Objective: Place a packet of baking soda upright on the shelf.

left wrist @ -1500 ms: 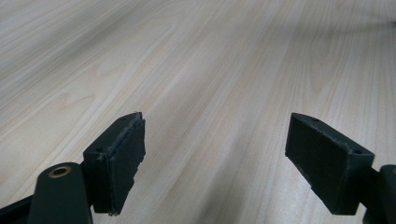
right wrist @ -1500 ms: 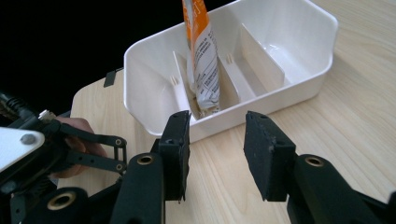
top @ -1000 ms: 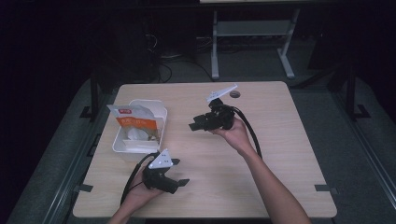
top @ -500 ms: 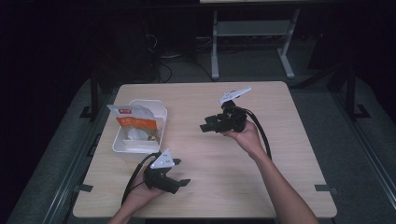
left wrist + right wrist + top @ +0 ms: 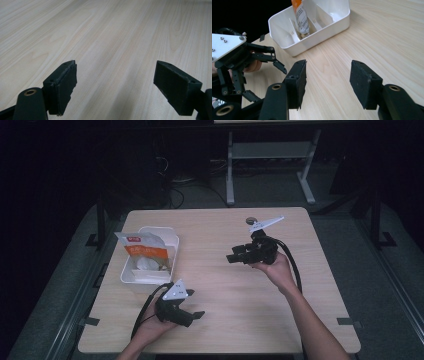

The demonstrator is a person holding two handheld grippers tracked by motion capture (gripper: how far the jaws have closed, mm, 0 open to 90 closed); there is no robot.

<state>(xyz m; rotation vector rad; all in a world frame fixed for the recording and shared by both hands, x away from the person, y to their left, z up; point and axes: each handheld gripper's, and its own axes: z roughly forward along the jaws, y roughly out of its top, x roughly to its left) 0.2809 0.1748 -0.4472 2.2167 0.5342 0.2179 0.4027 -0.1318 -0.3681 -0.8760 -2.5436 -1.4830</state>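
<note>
Right gripper (image 5: 234, 256): held above the middle-right of the table (image 5: 300, 320), pointing toward the person's left; its jaws stand apart with nothing between them — they have just been opening wider.
Right gripper, own view (image 5: 327, 80): the two black pads frame bare wood, and the white bin lies beyond them.
Left gripper (image 5: 196, 316): low at the near-left edge of the table, resting in the person's left hand (image 5: 150, 327); jaws spread wide, gripping nothing.
Left gripper, own view (image 5: 115, 82): only pale wood grain lies between and ahead of its pads.
White bin (image 5: 131, 276): on the left side of the table, just beyond the left gripper and well apart from the right one — divided inside into compartments.
Orange-and-white packet (image 5: 140, 249): standing tilted inside the bin, its top sticking up over the rim; in the right gripper view (image 5: 300, 15) it leans against a divider.
Small round object (image 5: 251, 220): lies on the far part of the table, beyond the right gripper; too small to tell what it is.
</note>
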